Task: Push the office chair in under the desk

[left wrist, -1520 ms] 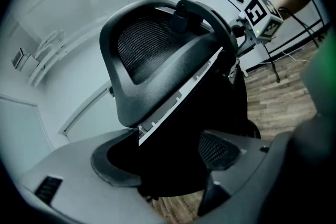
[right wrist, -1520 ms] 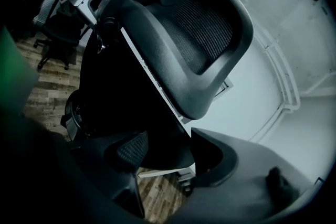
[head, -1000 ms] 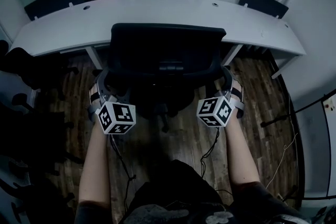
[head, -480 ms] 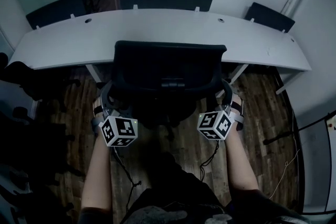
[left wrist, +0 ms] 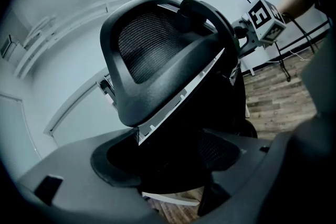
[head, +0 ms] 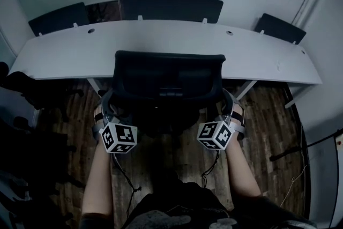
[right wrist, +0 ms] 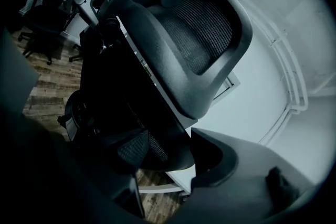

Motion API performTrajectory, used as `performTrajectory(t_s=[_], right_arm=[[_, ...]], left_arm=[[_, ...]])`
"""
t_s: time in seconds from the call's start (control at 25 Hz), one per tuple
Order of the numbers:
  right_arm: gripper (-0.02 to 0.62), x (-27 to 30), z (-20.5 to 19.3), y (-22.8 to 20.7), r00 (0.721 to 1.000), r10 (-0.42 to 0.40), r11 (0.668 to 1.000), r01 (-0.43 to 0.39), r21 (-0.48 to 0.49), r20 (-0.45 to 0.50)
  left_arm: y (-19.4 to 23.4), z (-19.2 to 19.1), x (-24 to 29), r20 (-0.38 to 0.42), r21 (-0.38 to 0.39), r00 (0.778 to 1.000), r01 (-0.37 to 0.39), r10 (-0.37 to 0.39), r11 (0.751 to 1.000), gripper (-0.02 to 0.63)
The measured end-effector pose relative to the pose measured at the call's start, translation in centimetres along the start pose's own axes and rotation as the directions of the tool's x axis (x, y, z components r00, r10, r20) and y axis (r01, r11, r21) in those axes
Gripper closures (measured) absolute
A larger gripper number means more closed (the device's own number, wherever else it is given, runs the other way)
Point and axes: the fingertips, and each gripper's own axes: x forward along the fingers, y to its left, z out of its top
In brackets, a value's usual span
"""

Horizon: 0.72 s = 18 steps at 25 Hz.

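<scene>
- To your left, dark office chairs [head: 27, 80] crowd the wood-plank floor [head: 268, 110] beside the table.
- Your left gripper [head: 110, 107] sits at the left edge of the backrest. Its broad, matte grey jaws are closed on the frame there, and the dark frame fills the gap between them [left wrist: 178, 165].
- The office chair [head: 167, 75] stands in the middle, between both grippers. It has a black mesh back in a rounded plastic frame, and the top of the back lies against the near edge of the long, smooth, pale table [head: 64, 51].
- Three dark chair backs [head: 171, 8] line the far side of the table.
- Your right gripper [head: 229, 107] mirrors the left one, with its jaws clamped on the right edge of the backrest [right wrist: 168, 160].
</scene>
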Motion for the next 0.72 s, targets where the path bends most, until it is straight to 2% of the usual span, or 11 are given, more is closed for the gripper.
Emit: performTrajectory(t_s=[0.72], right_arm=[[0.336, 6.6, 2.0, -0.8, 1.000, -0.015, 1.000, 0.015, 0.005, 0.021]], left_arm=[[2.9, -0.4, 6.4, -0.002, -0.002, 1.000, 0.001, -0.001, 1.000, 0.259]])
